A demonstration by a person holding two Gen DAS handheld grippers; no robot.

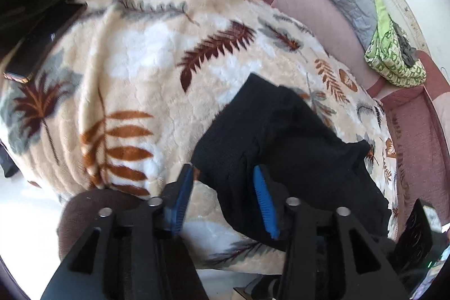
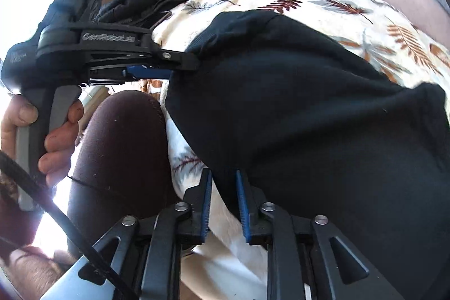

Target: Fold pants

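Black pants (image 1: 295,148) bunched on leaf-print blanket (image 1: 146,52), at 3 o'clock. Left gripper (image 1: 225,187) jaws apart, nothing pinched. Right gripper (image 2: 223,187) narrowly parted around the pants edge; contact probably absent.

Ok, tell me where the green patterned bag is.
In the left wrist view, the green patterned bag sits far right on the pink sofa, beyond the leaf-print blanket.
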